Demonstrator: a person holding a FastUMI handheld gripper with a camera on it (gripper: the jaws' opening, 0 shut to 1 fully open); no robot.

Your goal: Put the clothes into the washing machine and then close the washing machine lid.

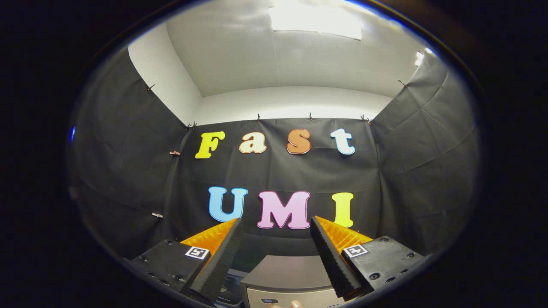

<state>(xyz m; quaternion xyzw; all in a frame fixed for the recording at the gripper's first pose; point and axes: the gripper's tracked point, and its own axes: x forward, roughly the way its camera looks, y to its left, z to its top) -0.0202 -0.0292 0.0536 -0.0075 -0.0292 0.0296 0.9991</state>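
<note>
My gripper (276, 226) is held up high, facing the booth's black back wall, and its two fingers stand wide apart with nothing between them. Low down between the fingers I see the grey top of the washing machine (287, 271), with its front panel just below that. A fingertip of a person's hand (295, 304) shows at the machine's front. Whether the lid is up or down I cannot tell from here. I see no clothes.
Black cloth walls (128, 171) close the booth on the left, back and right. Above them are a white wall and ceiling with a bright light panel (317, 19). A dark object (231, 286) sits just left of the machine.
</note>
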